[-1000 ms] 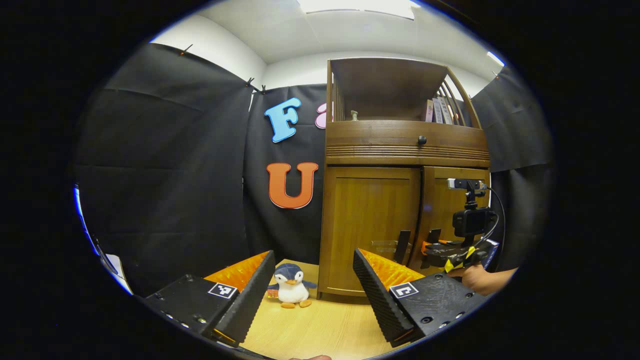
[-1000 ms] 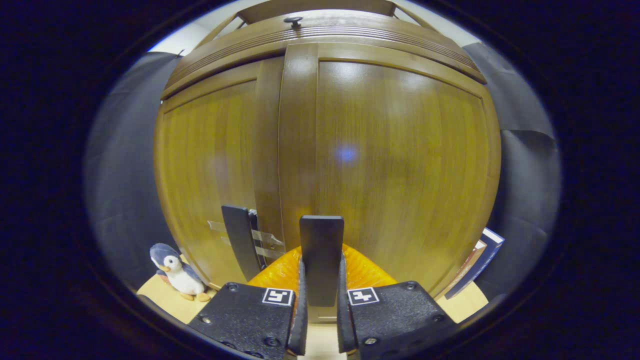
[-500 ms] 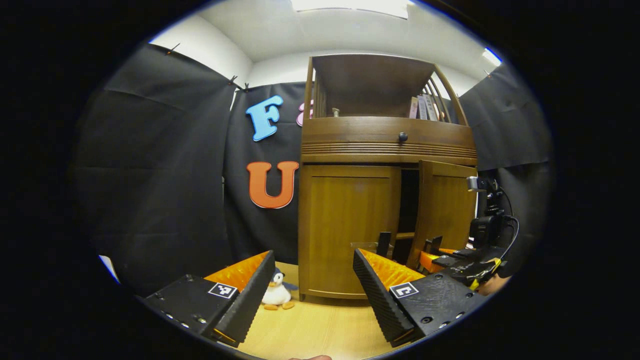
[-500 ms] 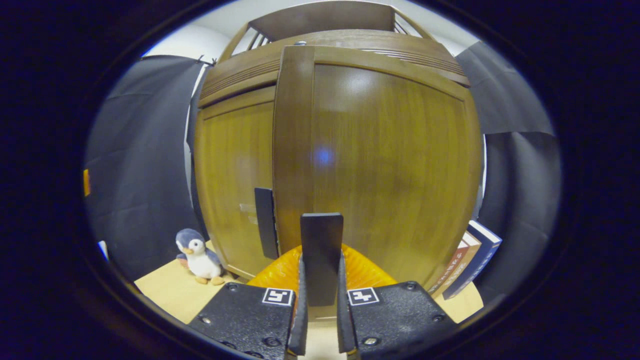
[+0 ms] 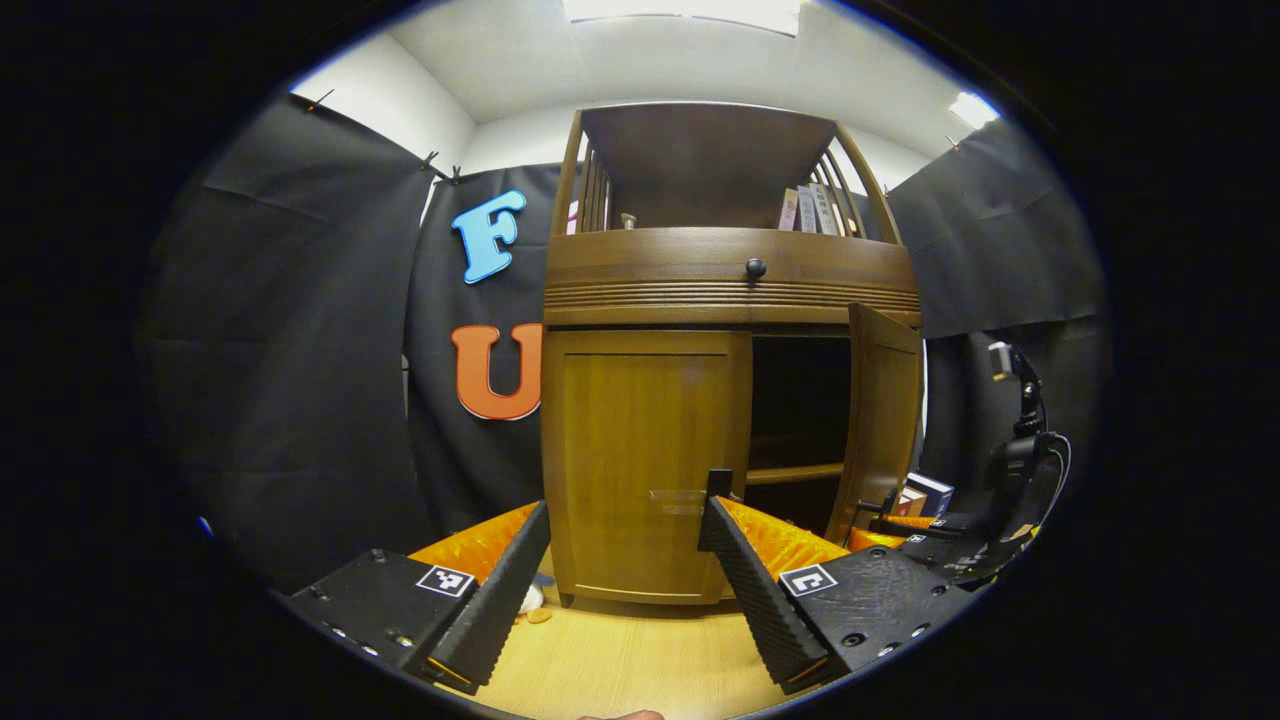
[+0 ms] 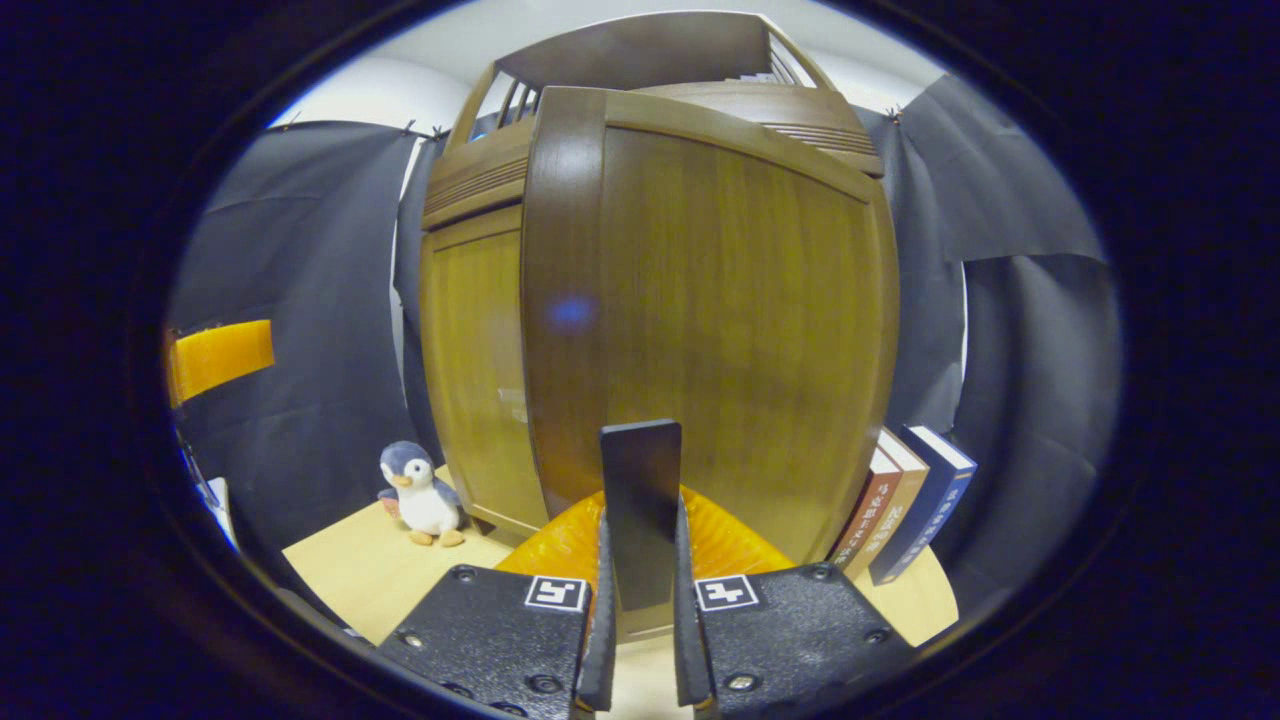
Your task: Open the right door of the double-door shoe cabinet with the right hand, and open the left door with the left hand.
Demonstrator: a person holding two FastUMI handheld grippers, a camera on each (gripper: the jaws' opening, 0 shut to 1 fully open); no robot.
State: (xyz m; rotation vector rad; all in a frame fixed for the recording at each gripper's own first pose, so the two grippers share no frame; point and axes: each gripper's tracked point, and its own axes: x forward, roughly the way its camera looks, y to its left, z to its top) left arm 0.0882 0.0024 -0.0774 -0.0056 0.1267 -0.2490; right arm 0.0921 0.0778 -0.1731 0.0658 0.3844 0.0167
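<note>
In the left gripper view, the left claw (image 5: 620, 560) is at the lower middle of the frame with its two black fingers spread wide, holding nothing. Between and behind them stands the brown wooden shoe cabinet (image 5: 730, 290) on the light wooden table (image 5: 640, 660). Its left door (image 5: 645, 460) is closed. At the right of centre the right door (image 5: 885, 410) is swung out, and the dark inside shows one wooden shelf (image 5: 795, 472). In the right gripper view, the right claw (image 6: 640, 560) at the bottom centre is pressed together on a flat black handle tab (image 6: 640, 500) at the edge of the right door (image 6: 720, 330). Upright books (image 6: 905, 510) stand at the lower right.
</note>
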